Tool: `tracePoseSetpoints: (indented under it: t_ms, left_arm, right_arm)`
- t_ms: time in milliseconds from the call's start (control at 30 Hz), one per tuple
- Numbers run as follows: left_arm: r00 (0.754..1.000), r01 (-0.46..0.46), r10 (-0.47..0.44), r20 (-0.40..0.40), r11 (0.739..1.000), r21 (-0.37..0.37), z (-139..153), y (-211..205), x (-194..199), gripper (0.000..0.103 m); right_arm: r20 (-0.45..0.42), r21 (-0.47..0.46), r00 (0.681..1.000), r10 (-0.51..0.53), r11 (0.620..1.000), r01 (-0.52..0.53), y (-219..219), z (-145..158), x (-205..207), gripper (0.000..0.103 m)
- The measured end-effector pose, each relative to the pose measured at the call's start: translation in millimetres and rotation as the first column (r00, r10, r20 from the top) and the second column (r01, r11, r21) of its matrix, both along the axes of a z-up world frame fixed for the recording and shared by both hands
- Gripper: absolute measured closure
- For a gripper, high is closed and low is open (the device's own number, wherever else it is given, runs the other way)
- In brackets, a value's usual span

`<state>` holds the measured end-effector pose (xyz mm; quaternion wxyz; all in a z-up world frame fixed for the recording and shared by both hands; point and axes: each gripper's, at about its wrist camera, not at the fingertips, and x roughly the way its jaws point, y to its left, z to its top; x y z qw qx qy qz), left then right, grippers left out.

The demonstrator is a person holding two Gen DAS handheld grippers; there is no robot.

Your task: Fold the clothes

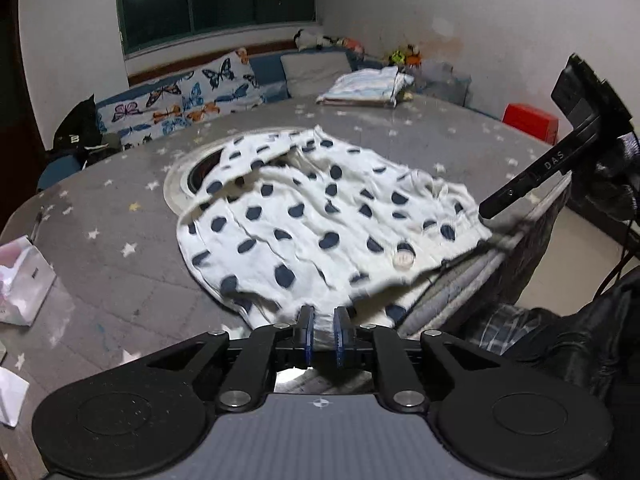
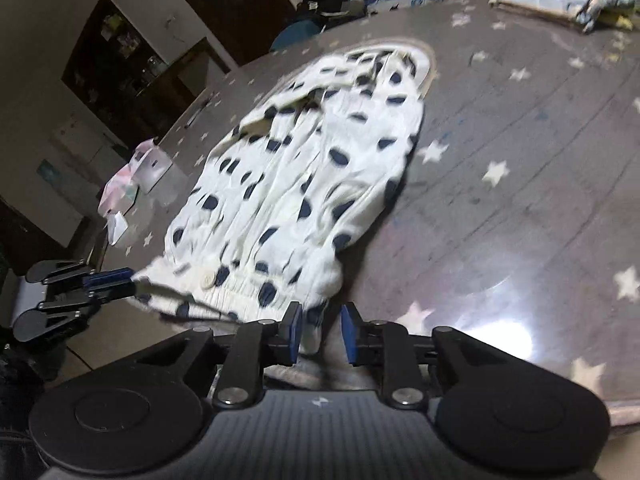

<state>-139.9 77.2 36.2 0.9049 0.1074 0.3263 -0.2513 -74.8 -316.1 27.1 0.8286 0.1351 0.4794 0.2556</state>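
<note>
Polka-dot garment (image 1: 320,216), white with dark navy spots, is lying spread across the grey star-printed table (image 1: 120,200), its far end draping over a round inset ring (image 1: 180,184) in the tabletop. The fabric is creased in long ridges running along its length, and a pale round button (image 1: 403,259) is showing near the gathered hem at the table's near edge. That hem is lifting slightly off the surface and hanging over the edge.

Left gripper (image 1: 324,320) is sitting low at the near edge, pointing forward across the table, its blue-padded fingers (image 1: 306,332) standing nearly together with a fold of the hem running between them; in the right wrist view its pads are pressing on the hem's corner, so it is pinching the cloth. Right gripper (image 2: 320,332) is coming in at the other corner of the hem, angled along the garment's length. Its blue fingers (image 2: 295,332) are standing a little apart with a strip of white cloth hanging between them, and I cannot tell whether they are gripping it or merely standing around it.

Farther back on the table a folded pale striped cloth (image 1: 368,88) is lying well apart from the garment, and a small pink-and-white box (image 1: 20,276) is sitting at the left edge. A butterfly-print cushion (image 1: 180,96) is leaning behind the table.
</note>
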Motion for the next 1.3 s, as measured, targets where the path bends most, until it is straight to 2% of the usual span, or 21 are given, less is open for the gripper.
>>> tracePoseSetpoints:
  t_ms: [200,467,567,667,800,900,1133,1233,1300]
  left_arm:
    - [0.997,-0.065,0.066,0.048,0.998,-0.02,11.8,-4.2,28.9,0.073]
    - [0.994,-0.088,0.087,0.061,0.996,0.005,4.7,-44.5,102.4,0.072]
    - [0.993,-0.083,0.08,0.089,0.996,0.031,3.3,-64.1,131.2,0.072]
    - [0.993,-0.067,0.062,0.103,0.997,0.048,1.7,-82.9,159.2,0.06]
    - [0.994,-0.038,0.031,0.108,0.997,0.063,-0.6,-107.2,195.9,0.059]
    - [0.994,-0.002,-0.009,0.113,0.995,0.103,-7.7,-128.3,218.8,0.06]
    - [0.995,0.057,-0.069,0.069,0.984,0.166,-35.1,-165.8,270.0,0.06]
    - [0.997,0.062,-0.071,0.042,0.979,0.196,-48.7,-172.8,286.1,0.067]
    - [0.998,0.061,-0.066,0.023,0.98,0.187,-53.1,-170.8,293.2,0.079]
  right_arm:
    - [0.07,-0.03,0.997,-0.034,0.999,0.036,-6.1,14.3,22.9,0.08]
    - [0.172,-0.084,0.985,-0.029,0.996,0.044,12.7,23.5,79.3,0.077]
    - [0.192,-0.119,0.981,-0.023,0.992,0.047,21.3,23.3,107.6,0.076]
    - [0.207,-0.138,0.978,-0.022,0.989,0.051,28.0,22.7,132.7,0.075]
    - [0.223,-0.14,0.974,-0.039,0.988,0.072,31.4,19.9,163.9,0.072]
    - [0.225,-0.145,0.973,-0.057,0.985,0.092,33.2,15.1,190.4,0.071]
    - [0.19,-0.114,0.976,-0.104,0.985,0.127,28.5,4.1,229.4,0.071]
    - [0.179,-0.109,0.979,-0.1,0.987,0.121,27.7,0.4,237.7,0.071]
    - [0.171,-0.105,0.981,-0.091,0.988,0.11,28.1,-1.7,242.3,0.071]
